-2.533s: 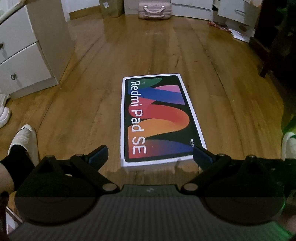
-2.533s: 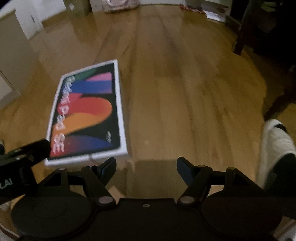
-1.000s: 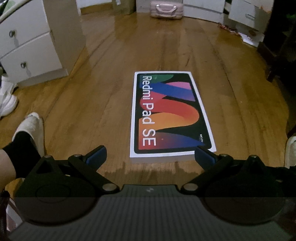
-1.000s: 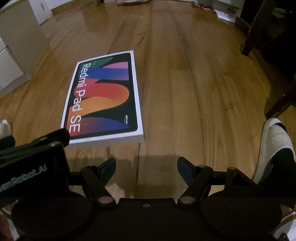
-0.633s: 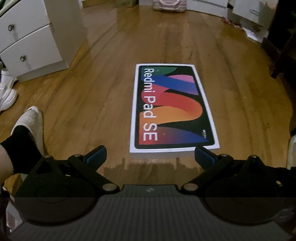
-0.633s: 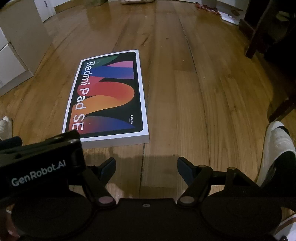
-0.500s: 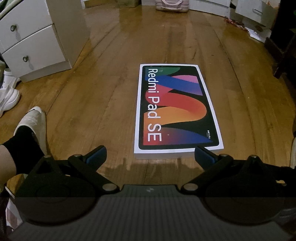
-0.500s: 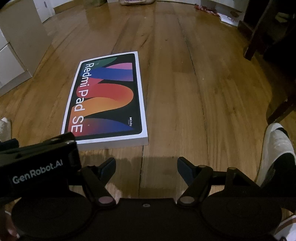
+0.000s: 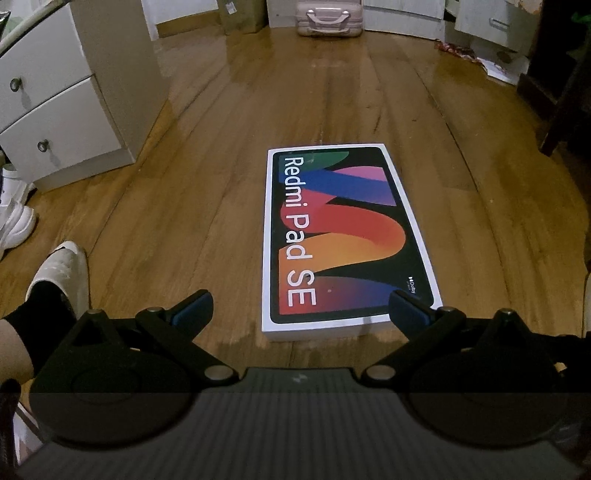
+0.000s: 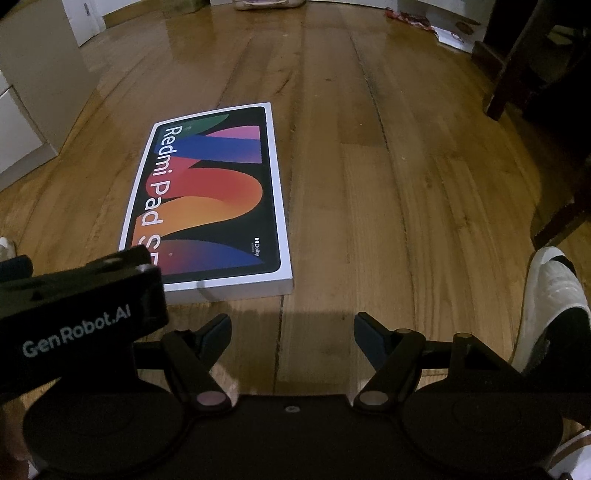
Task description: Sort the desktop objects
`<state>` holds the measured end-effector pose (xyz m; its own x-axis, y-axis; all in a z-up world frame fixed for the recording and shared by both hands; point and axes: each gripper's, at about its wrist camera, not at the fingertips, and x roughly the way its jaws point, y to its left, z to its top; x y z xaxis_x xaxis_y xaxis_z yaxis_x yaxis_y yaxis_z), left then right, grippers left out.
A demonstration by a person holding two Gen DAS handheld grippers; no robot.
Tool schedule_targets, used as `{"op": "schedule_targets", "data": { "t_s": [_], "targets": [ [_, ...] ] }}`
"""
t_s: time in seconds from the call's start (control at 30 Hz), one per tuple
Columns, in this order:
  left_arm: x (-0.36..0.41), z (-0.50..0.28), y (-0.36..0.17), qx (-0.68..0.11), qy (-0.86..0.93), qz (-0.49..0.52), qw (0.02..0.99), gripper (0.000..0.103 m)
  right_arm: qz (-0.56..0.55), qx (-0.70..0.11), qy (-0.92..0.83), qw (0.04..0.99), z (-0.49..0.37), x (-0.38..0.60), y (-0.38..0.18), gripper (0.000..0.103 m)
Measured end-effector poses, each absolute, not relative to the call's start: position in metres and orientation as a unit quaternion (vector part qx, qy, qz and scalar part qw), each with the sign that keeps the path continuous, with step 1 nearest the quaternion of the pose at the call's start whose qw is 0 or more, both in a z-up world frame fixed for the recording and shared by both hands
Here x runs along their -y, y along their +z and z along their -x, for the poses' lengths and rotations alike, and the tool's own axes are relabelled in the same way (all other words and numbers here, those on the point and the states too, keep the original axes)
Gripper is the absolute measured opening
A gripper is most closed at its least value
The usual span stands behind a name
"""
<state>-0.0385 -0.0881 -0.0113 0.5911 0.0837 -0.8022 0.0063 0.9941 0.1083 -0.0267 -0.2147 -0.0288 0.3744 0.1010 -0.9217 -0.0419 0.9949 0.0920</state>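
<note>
Compared with a moment ago, our left gripper [image 9: 301, 304] sits a little farther back and to the left of the tablet box [image 9: 341, 236], so the box now lies ahead and slightly right of its centre line instead of squarely between the fingers. We judge this as lining up for an approach, not a grasp: nothing is held, and the sorting has yet to begin.

Both tools are spread wide and empty. Our left gripper's right fingertip [image 9: 406, 306] overlaps the box's near right corner in the picture, though we cannot tell whether it touches or hovers above. Our right gripper [image 10: 291, 330] hangs over bare wooden floor [image 10: 388, 184], with the box ahead and to its left, apart from its fingers.

From the right wrist camera, the left tool's black housing covers the box's near left corner and the end of its lettering. The box's underside and any opening flap are out of sight. Beyond it a white drawer unit [image 9: 55, 110] and a pink case [image 9: 328, 16] stand far ahead, the latter cut off by the frame's top.
</note>
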Motion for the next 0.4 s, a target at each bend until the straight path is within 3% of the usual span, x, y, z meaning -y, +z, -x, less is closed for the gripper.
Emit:
{"op": "schedule_targets", "data": {
  "t_s": [0.4],
  "targets": [
    [0.0868,0.0373,-0.0086,-0.447,0.016,-0.048,0.893,0.103,-0.045,-0.563,0.054,0.823,0.0264,0.2135,-0.0266,0.078]
  ]
}}
